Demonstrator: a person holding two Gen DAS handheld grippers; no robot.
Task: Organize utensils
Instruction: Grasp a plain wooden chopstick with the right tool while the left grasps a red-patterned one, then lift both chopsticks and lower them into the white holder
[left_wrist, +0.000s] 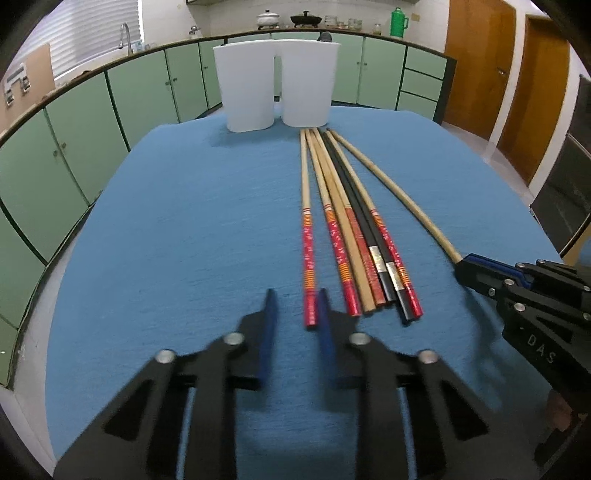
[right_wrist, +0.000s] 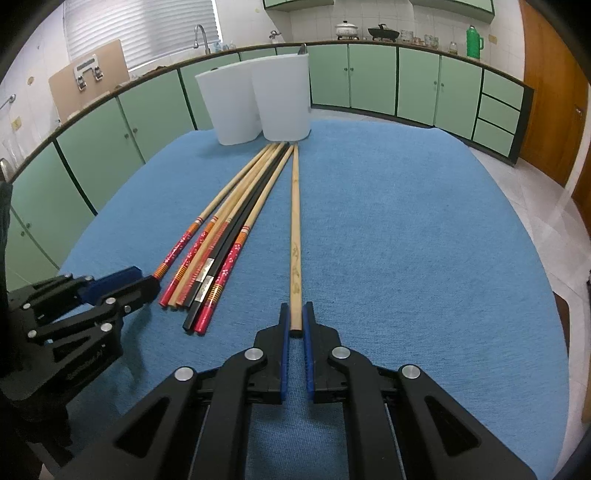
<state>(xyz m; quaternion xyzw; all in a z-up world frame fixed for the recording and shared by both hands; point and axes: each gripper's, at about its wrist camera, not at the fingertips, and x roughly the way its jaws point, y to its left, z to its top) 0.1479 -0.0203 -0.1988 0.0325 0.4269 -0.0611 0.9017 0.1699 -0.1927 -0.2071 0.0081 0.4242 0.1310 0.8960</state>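
Several chopsticks lie in a fan on the blue cloth: red-ended bamboo ones (left_wrist: 309, 258) (right_wrist: 184, 245), a black pair (left_wrist: 373, 236) (right_wrist: 229, 254) and a plain bamboo one (left_wrist: 399, 192) (right_wrist: 295, 229) lying apart to the right. Two white cups (left_wrist: 277, 85) (right_wrist: 255, 103) stand at the far end. My right gripper (right_wrist: 296, 312) (left_wrist: 461, 264) is shut on the near end of the plain bamboo chopstick, which rests on the cloth. My left gripper (left_wrist: 297, 299) (right_wrist: 146, 277) is open and empty, just left of the near end of the leftmost red chopstick.
The blue cloth (left_wrist: 184, 240) (right_wrist: 424, 240) covers a rounded table. Green cabinets (left_wrist: 92, 110) and a counter with pots (left_wrist: 269, 18) ring the room behind. Wooden doors (left_wrist: 480, 66) are at the right.
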